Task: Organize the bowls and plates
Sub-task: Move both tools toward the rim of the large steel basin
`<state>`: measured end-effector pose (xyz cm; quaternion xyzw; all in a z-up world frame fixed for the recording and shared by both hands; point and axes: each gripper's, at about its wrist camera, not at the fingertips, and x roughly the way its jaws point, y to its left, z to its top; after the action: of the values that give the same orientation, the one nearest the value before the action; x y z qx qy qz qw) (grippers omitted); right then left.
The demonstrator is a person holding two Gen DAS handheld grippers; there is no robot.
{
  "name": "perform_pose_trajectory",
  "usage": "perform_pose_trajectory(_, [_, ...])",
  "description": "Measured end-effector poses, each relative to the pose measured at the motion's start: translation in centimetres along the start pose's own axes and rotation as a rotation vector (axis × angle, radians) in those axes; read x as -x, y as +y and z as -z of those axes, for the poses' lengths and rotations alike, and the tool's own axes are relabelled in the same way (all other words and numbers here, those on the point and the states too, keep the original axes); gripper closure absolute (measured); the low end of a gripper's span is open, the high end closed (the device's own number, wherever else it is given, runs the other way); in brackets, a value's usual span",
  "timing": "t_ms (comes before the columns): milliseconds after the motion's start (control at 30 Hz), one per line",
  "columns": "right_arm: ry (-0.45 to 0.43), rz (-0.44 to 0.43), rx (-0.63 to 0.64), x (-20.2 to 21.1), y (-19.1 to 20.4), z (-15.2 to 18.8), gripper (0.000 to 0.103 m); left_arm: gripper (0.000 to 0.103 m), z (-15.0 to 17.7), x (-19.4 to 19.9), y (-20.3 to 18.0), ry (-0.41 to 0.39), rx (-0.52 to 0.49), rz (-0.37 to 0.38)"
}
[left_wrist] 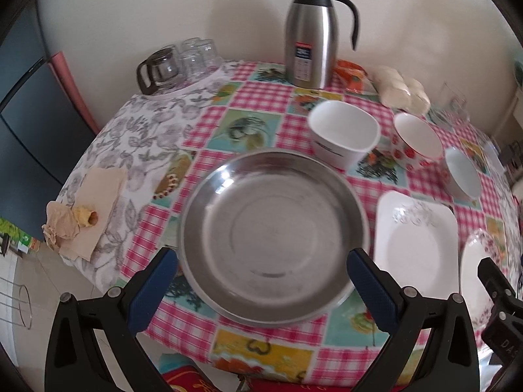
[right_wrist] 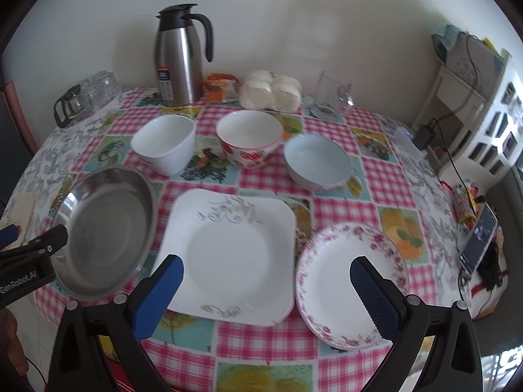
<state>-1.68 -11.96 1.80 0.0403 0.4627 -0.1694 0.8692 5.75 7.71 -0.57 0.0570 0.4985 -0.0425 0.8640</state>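
A round steel plate (left_wrist: 274,235) (right_wrist: 104,228) lies at the table's front left, and my left gripper (left_wrist: 261,268) hangs open just above its near rim, fingers wide on either side. To its right sit a square white plate (left_wrist: 412,238) (right_wrist: 228,254) and a round plate with a pink flower rim (left_wrist: 477,274) (right_wrist: 340,281). My right gripper (right_wrist: 266,277) is open above the gap between those two plates. Behind them stand a white square bowl (left_wrist: 343,134) (right_wrist: 163,147), a strawberry-pattern bowl (left_wrist: 416,140) (right_wrist: 250,140) and a pale blue bowl (left_wrist: 462,173) (right_wrist: 317,160).
A steel thermos jug (left_wrist: 310,32) (right_wrist: 179,55), a glass pot with upturned glasses (left_wrist: 176,65), wrapped buns (right_wrist: 269,93) and a glass mug (right_wrist: 333,94) line the back edge by the wall. Crumpled paper (left_wrist: 75,219) lies at the left edge; a phone (right_wrist: 479,238) at the right.
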Motion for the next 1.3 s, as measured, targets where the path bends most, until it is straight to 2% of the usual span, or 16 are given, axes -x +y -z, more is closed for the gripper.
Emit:
perform_pose_trajectory(400, [-0.03, -0.108, 0.028, -0.2, 5.1, -3.5, 0.0, 0.0, -1.4, -1.2, 4.5, -0.02, 0.072, 0.023])
perform_pose_trajectory(633, [-0.024, -0.187, -0.009, -1.7, 6.7, -4.0, 0.0, 0.0, -1.4, -2.9, 6.7, -0.015, 0.113, 0.048])
perform_pose_trajectory(733, [-0.019, -0.196, -0.019, -2.8, 7.1, -4.0, 0.0, 0.0, -1.3, -3.6, 7.7, -0.02, 0.144, 0.054])
perform_pose_trajectory(833, [-0.002, -0.199, -0.037, -3.9, 7.2, -4.1, 0.0, 0.0, -1.3, -4.4, 8.7, -0.034, 0.18, 0.074])
perform_pose_trajectory(967, [0.046, -0.255, -0.053, -6.0, 7.5, -3.9, 0.0, 0.0, -1.2, -5.2, 9.6, -0.074, 0.221, 0.125])
perform_pose_trajectory(1100, [0.104, -0.309, -0.052, -8.2, 8.2, -3.4, 0.0, 0.0, -1.0, -5.9, 9.6, -0.114, 0.222, 0.106])
perform_pose_trajectory(1300, [0.135, -0.344, -0.035, -9.9, 9.3, -2.9, 0.0, 0.0, -0.6, -7.8, 9.2, -0.067, 0.186, 0.124])
